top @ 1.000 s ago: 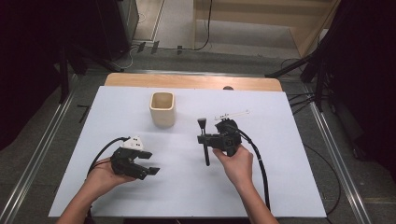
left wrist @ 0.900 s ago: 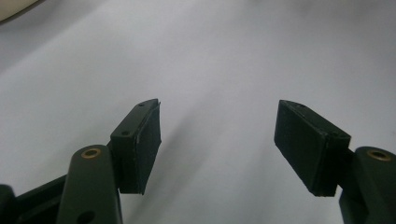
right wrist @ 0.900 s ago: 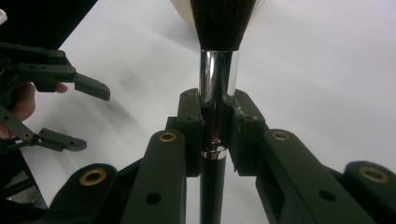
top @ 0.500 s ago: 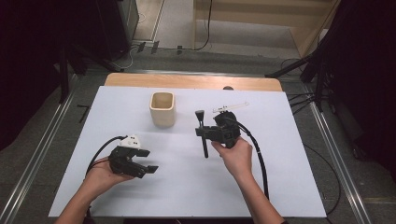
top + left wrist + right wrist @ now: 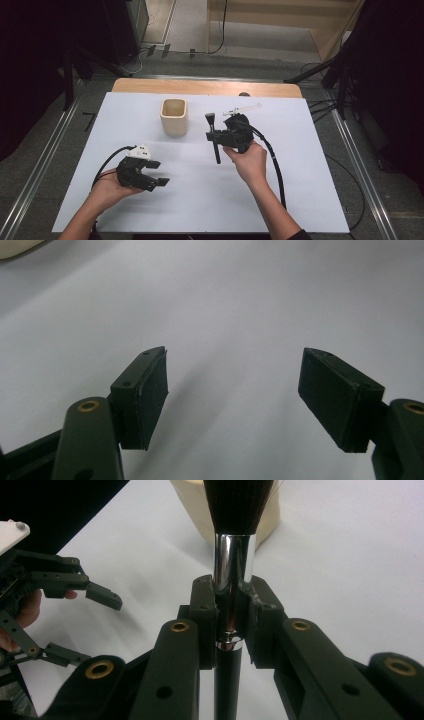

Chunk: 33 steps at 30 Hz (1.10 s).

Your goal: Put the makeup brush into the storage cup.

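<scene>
While right claw (image 5: 216, 135) clamps upright brush (image 5: 214, 141) above table (image 5: 300, 190), left claw (image 5: 156, 176) rests low, jaws just opening, empty.

The right gripper (image 5: 216, 134), clamped on the makeup brush (image 5: 213, 137), carries it a little up and toward the beige cup (image 5: 174, 117) (bristles uppermost). The left gripper (image 5: 159, 173) has just been widening its jaws, nothing between them.

Probably a lab: white table (image 5: 310, 200), floor rails (image 5: 45, 165), cables (image 5: 220, 30).
</scene>
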Tool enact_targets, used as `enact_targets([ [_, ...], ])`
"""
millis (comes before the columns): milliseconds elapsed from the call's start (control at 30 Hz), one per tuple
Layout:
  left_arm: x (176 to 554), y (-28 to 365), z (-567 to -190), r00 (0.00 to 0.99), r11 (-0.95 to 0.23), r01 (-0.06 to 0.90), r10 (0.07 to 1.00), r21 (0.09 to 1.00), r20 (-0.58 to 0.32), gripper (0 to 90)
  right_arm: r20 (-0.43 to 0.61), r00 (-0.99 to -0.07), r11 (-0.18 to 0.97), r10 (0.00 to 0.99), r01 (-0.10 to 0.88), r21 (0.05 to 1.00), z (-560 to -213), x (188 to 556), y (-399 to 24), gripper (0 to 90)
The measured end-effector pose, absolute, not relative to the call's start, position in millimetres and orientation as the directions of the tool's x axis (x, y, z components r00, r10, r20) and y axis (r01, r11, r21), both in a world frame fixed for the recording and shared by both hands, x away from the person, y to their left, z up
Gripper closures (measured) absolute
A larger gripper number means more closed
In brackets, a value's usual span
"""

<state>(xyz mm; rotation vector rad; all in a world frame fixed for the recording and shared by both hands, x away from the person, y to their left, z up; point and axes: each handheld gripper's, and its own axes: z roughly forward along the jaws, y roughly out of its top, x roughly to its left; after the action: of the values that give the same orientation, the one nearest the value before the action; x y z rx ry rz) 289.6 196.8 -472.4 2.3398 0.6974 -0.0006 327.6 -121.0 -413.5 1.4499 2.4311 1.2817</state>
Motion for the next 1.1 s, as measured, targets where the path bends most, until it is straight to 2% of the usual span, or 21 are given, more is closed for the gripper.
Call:
enact_targets([
  [333,289.1,197.9,-472.5,0.853,-0.612,0.489,0.484,0.622,-0.195,27.1,0.339,-0.571,0.23,0.747,0.701,0.675,-403.7,336.2,-118.3,78.3],
  [433,288.9,198.0,-472.5,0.861,-0.618,0.479,0.47,0.623,-0.196,23.8,0.335,-0.572,0.231,0.748,0.699,0.677,-401.4,337.2,-117.4,78.3],
  [1100,289.0,198.7,-472.4,0.857,-0.611,0.477,0.482,0.632,-0.18,23.2,0.308,-0.574,0.237,0.759,0.684,0.69,-382.4,358.0,-110.8,78.4],
])
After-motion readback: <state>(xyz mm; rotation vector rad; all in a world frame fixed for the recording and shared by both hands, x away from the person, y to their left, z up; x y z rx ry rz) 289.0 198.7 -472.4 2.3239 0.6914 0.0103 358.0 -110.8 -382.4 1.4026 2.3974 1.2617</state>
